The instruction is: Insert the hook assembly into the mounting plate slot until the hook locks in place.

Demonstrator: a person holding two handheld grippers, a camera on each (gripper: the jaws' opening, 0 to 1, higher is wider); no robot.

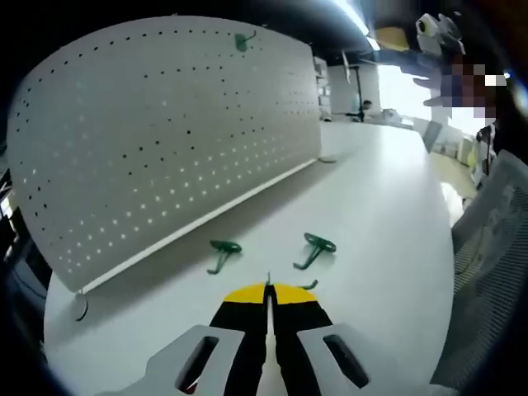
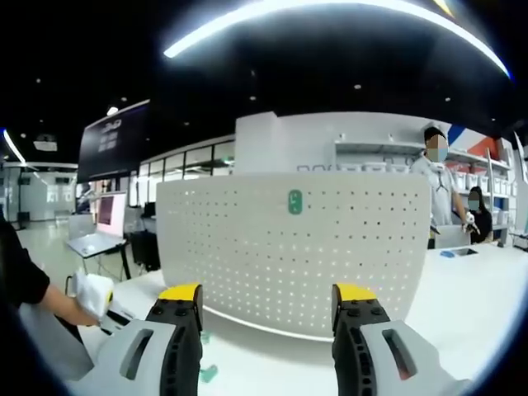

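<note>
While one green hook (image 1: pixel 244 40) already sat mounted near the top edge of the white pegboard (image 1: pixel 165 140), two more green hooks lay loose on the white table (image 1: pixel 379 247) in front of it; in the left gripper view one hook (image 1: pixel 223 252) lay nearer the board's foot and the other hook (image 1: pixel 314 249) lay just beside it, the two close but apart, both well short of the board's holes. A thin green sliver — possibly part of a hook, too small to tell — showed at the yellow tip of the left gripper (image 1: pixel 268 297), whose black, yellow-tipped jaws were pressed together with only a hairline between them; whether anything was pinched there could not be told. The pegboard stood upright along the table on small feet, its perforated face turned toward the hooks.

In the right gripper view the right gripper (image 2: pixel 267 307) hung with its jaws wide apart and nothing between them, facing the pegboard (image 2: pixel 330 247) squarely; the mounted hook (image 2: pixel 294 201) showed high on the board, near its middle. At the left edge a person's hand (image 2: pixel 92 297) in a dark sleeve held the other gripper; behind the board stood a laptop (image 2: pixel 101 224) on a desk and two people (image 2: pixel 437 186) at the far right.
</note>
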